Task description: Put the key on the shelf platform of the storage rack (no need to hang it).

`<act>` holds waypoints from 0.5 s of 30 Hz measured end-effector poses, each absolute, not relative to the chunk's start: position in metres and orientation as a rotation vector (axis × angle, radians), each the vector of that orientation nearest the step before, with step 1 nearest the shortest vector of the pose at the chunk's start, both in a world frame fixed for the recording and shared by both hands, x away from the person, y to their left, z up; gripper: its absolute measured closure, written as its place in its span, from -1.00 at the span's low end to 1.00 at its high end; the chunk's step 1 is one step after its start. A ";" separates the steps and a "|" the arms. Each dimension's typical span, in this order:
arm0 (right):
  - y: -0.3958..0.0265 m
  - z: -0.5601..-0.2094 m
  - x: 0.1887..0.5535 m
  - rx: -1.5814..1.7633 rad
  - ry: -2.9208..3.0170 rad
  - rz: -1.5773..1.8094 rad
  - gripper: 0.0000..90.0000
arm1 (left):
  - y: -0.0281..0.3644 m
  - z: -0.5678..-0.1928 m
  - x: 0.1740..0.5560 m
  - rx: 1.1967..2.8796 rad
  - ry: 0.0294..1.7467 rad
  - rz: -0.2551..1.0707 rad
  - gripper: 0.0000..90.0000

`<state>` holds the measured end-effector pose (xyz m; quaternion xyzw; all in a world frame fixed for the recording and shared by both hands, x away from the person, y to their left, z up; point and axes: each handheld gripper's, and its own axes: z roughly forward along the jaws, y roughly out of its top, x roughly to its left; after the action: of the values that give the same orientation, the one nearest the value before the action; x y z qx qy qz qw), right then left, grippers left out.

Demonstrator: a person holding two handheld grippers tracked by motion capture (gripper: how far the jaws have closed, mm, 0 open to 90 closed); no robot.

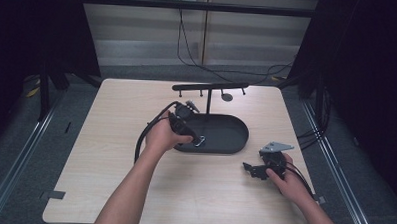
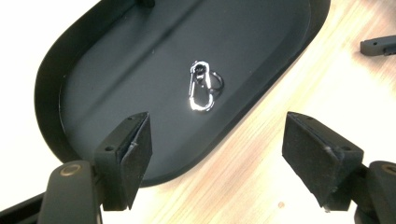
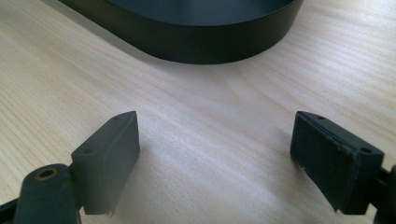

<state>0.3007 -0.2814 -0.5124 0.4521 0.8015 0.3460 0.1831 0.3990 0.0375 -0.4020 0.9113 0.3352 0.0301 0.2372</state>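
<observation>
A small silver carabiner with a key ring [image 2: 202, 87] lies flat on the floor of a black oval tray [image 2: 116, 60]. In the high view the carabiner [image 1: 200, 140] sits at the tray's near left rim [image 1: 240, 138]. My left gripper [image 2: 215, 149] hovers open just above the tray's edge, jaws wide apart, with the carabiner a little ahead of them and nothing held. Low over the wood at the right, my right gripper [image 3: 215, 158] is open and holds nothing, and the tray's wall [image 3: 201, 39] lies ahead of it. The right gripper [image 1: 257, 169] rests near the table's front right.
A black T-shaped stand with hooks [image 1: 210, 87] rises from the tray's far end. The light wooden table [image 1: 109, 189] has bare room at the front and left. Cables [image 1: 198, 62] run across the floor behind. Dark curtains flank both sides.
</observation>
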 end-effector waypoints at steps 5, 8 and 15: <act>-0.281 -0.512 0.301 1.276 2.261 0.976 -0.65 | 0.045 -0.403 0.397 2.496 0.924 0.092 -0.48; -0.281 -0.512 0.301 1.276 2.261 0.976 -0.65 | 0.053 -0.403 0.396 2.497 0.942 0.089 -0.50; -0.282 -0.512 0.301 1.274 2.262 0.975 -0.66 | 0.067 -0.405 0.394 2.489 0.964 0.073 -0.54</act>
<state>0.3007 -0.2815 -0.5124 0.4516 0.8019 0.3456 0.1831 0.3937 0.0667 -0.4046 0.9064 0.3509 0.0266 0.2335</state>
